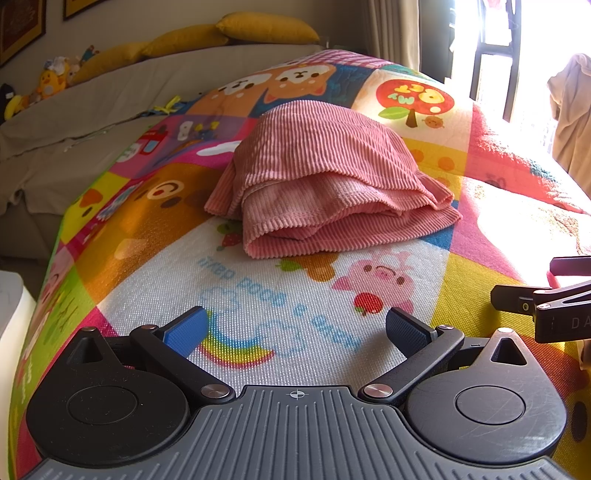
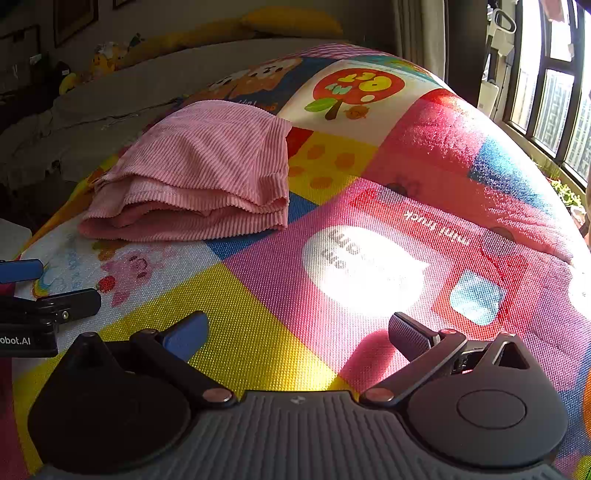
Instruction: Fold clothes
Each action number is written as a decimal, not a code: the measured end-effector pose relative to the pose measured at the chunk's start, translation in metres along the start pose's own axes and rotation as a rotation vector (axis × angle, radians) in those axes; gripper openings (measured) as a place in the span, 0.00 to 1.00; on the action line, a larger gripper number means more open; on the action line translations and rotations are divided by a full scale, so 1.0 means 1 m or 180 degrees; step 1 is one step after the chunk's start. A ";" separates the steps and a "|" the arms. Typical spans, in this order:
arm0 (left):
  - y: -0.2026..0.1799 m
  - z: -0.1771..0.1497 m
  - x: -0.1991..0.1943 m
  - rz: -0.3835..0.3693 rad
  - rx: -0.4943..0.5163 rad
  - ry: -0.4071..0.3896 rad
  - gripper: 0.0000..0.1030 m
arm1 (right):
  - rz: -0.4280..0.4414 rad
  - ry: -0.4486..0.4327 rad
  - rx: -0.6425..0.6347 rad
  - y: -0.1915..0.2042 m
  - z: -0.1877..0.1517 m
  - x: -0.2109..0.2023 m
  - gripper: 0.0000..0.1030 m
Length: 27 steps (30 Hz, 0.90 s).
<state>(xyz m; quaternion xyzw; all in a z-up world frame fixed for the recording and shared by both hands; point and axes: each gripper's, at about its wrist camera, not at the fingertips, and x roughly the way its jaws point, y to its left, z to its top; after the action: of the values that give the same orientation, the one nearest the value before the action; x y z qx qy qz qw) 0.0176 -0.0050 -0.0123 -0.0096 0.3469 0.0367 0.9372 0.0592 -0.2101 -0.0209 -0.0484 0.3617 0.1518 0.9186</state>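
Your left gripper [image 1: 297, 328] is released, its blue-padded fingers [image 1: 188, 328] spread wide with nothing between them, low over the colourful cartoon-printed woven play mat [image 1: 258, 314]. Straight ahead of it, apart from the fingertips, lies the folded pink ribbed corduroy garment [image 1: 325, 177], stacked in several layers with its hemmed edges facing you. Between the gripper and the garment the mat carries blue upside-down lettering; "good day" is about all that reads, the rest too distorted to tell. Just past your right finger sits a printed pink pig with a strawberry [image 1: 373, 284]. Beyond the garment, to the right, a red apple-tree print [image 1: 413, 99] bears yellow letters that cannot be made out with certainty.

Your right gripper [image 2: 299, 330] is likewise released and empty-handed, fingers [image 2: 410, 336] wide apart over yellow and pink mat squares. From it the garment [image 2: 199, 170] lies ahead and to the left, well clear of the fingertips. Ahead to the right the mat [image 2: 258, 332] reads "mini truck" upside down, beside a white patch washed out by sunlight. At its far left your other tool's body [image 2: 26, 332] shows the partial label "obot.AI".

Far behind the garment, yellow cushions [image 1: 266, 27] rest on a grey covered sofa [image 1: 110, 96].
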 end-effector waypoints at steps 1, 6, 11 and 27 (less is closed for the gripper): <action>0.000 0.000 0.000 -0.0003 0.0002 0.0002 1.00 | 0.0000 0.0000 0.0000 0.000 0.000 0.000 1.00; 0.001 0.001 0.001 -0.0030 0.0019 0.0019 1.00 | -0.0002 -0.0001 0.0004 0.001 0.000 0.000 1.00; 0.001 0.001 0.001 -0.0034 0.0023 0.0022 1.00 | 0.0000 -0.0003 0.0008 0.000 0.000 0.000 1.00; 0.002 0.002 0.001 -0.0037 0.0021 0.0023 1.00 | 0.0001 -0.0002 0.0004 0.000 0.000 0.000 1.00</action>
<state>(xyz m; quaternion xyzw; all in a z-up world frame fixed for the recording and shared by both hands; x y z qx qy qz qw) 0.0191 -0.0033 -0.0117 -0.0087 0.3503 0.0301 0.9361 0.0588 -0.2101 -0.0210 -0.0478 0.3616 0.1518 0.9187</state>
